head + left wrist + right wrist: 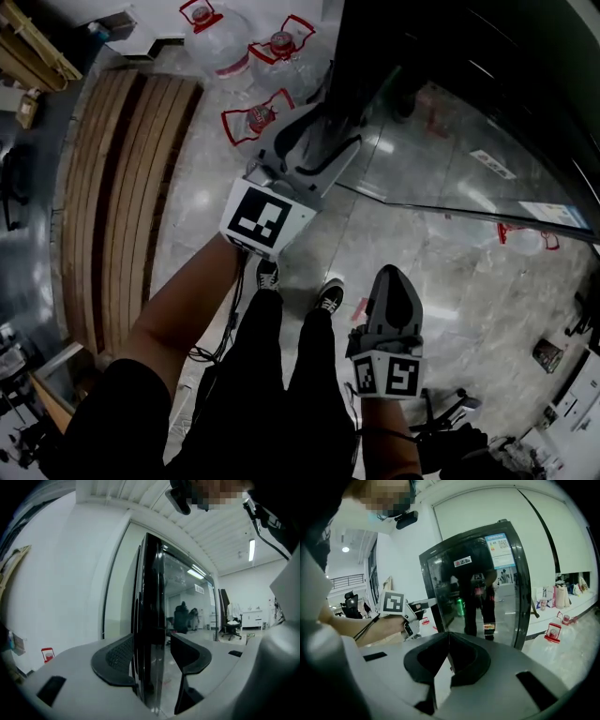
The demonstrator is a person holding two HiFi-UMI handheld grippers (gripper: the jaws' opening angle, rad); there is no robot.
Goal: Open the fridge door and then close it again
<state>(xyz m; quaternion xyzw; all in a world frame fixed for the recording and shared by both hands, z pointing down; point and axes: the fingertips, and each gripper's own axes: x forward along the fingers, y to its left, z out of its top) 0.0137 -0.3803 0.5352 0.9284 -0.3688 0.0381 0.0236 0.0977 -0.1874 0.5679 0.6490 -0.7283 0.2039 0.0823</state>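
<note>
The black fridge with its glass door (pixel 450 159) stands at the upper right of the head view. My left gripper (pixel 323 141) reaches level to the door's free edge. In the left gripper view the door edge (pixel 150 597) runs upright between the jaws of the left gripper (pixel 150 656), which stand apart on either side of it, a gap showing on the right. My right gripper (pixel 392 277) hangs lower, beside my right leg, away from the fridge. Seen close in its own view, the right gripper (pixel 449 644) is shut with nothing in it, and it faces the glass door (pixel 487 583) and the left gripper (pixel 419 604).
Large water bottles with red handles (pixel 220 42) stand on the floor beyond the left gripper, one (pixel 258 117) close to it. A slatted wooden bench (pixel 122 187) runs along the left. My shoes (pixel 267 275) are on the marble floor. A chair base (pixel 450 408) sits lower right.
</note>
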